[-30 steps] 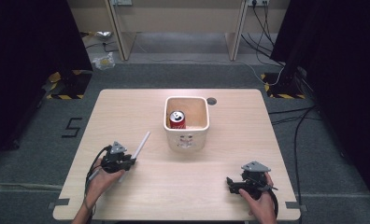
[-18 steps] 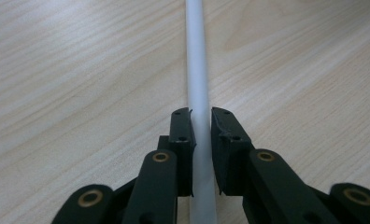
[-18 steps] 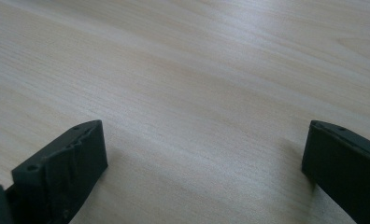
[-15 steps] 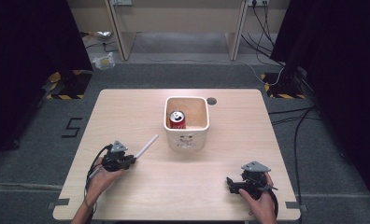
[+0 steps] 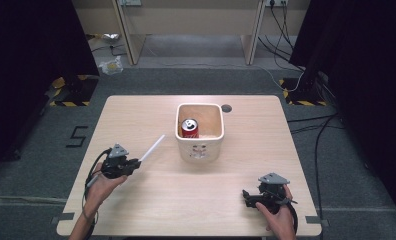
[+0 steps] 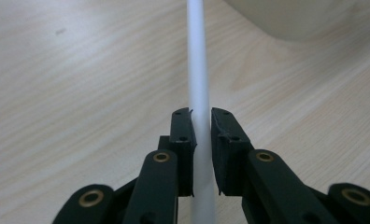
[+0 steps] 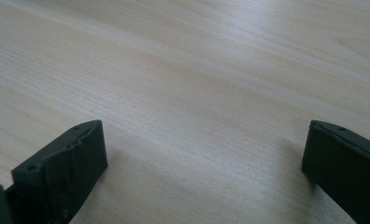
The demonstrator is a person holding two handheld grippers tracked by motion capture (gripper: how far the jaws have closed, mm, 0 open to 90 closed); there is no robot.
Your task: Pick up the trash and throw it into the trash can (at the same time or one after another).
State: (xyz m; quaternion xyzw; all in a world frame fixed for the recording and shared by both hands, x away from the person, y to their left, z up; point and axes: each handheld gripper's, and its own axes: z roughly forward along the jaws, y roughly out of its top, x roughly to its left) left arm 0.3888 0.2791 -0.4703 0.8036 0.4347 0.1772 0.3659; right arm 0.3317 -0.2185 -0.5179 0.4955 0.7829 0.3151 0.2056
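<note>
We hold the thin white plastic straw point(image 6: 198, 88) in the left gripper point(image 5: 134, 163), whose two black jaws are closed on it near its lower end; the rest of the straw point(image 5: 151, 148) projects forward and up toward the white square plastic tub point(image 5: 199, 148), its free tip short of the tub wall and apart from it. We judge the straw to be very light, hollow, smooth and easily crushed or bent, so clamping force should be kept low. A grip near one end leaves a long free length that can wobble; taking hold closer to the middle would give better control of the tip.

The tub stands near the middle of the light wooden table point(image 5: 136, 112). Inside it, against the left wall, a red drink can point(image 5: 189, 127) stands upright with its silver top showing; the remainder of the tub floor is bare.

The right gripper point(image 5: 249, 197) rests low over the near right part of the table point(image 7: 197, 70), jaws spread wide and holding nothing.
</note>
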